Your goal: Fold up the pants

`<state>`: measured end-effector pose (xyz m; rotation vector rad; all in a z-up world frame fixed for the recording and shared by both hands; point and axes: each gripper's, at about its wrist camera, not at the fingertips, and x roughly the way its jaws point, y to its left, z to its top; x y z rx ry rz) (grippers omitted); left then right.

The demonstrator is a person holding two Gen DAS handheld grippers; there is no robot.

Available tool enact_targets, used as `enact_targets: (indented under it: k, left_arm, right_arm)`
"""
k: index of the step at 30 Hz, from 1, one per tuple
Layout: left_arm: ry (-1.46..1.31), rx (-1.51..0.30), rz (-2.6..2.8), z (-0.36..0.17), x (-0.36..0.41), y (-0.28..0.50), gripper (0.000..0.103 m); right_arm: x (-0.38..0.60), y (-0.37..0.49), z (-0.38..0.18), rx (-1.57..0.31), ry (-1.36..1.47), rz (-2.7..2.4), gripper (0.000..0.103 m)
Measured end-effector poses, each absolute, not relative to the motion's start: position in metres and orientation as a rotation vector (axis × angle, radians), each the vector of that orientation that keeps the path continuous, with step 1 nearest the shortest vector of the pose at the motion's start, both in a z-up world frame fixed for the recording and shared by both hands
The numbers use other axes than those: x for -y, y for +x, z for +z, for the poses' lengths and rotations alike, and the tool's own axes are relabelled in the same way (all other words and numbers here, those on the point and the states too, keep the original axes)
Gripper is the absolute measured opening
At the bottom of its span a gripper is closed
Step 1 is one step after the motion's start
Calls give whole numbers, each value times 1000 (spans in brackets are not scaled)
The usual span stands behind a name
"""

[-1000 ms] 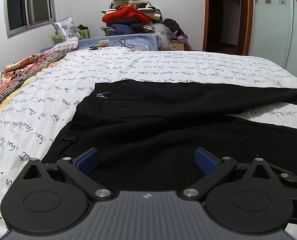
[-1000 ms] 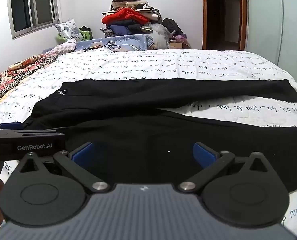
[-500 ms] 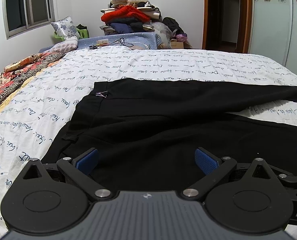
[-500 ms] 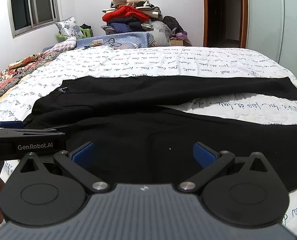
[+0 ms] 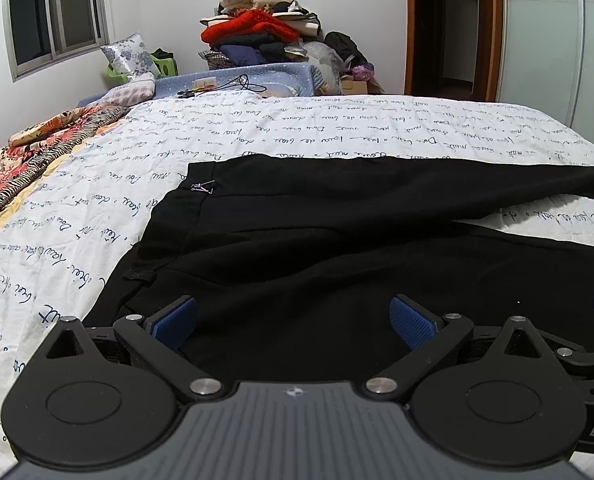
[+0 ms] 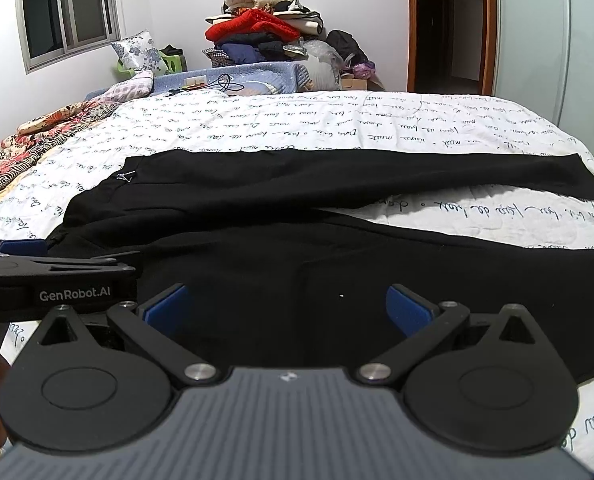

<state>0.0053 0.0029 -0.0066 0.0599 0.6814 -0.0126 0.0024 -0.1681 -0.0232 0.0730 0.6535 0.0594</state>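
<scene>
Pants (image 5: 337, 248) flat on bedspread (image 5: 297, 136), legs spread; left tool (image 5: 293, 320), right tool (image 6: 289, 312) gaping, empty.

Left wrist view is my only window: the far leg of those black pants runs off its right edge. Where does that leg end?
Observer: The right wrist view shows the black pants' far leg ending in a straight hem, flat on the white script-printed bedsheet.
Operator: And the near leg?
Observer: Its near edge shows there, with bedsheet in front of it.
Operator: What does my tool look like from the side?
Observer: The left gripper has white GenRobot.AI lettering on its black side.
</scene>
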Motion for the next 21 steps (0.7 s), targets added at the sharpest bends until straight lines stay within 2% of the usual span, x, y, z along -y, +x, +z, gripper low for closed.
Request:
enact_targets:
  k: [21]
  left_arm:
    - [71, -693, -7, -7, 0, 5, 103]
  right_arm:
    - [168, 3, -26, -662, 81, 65, 103]
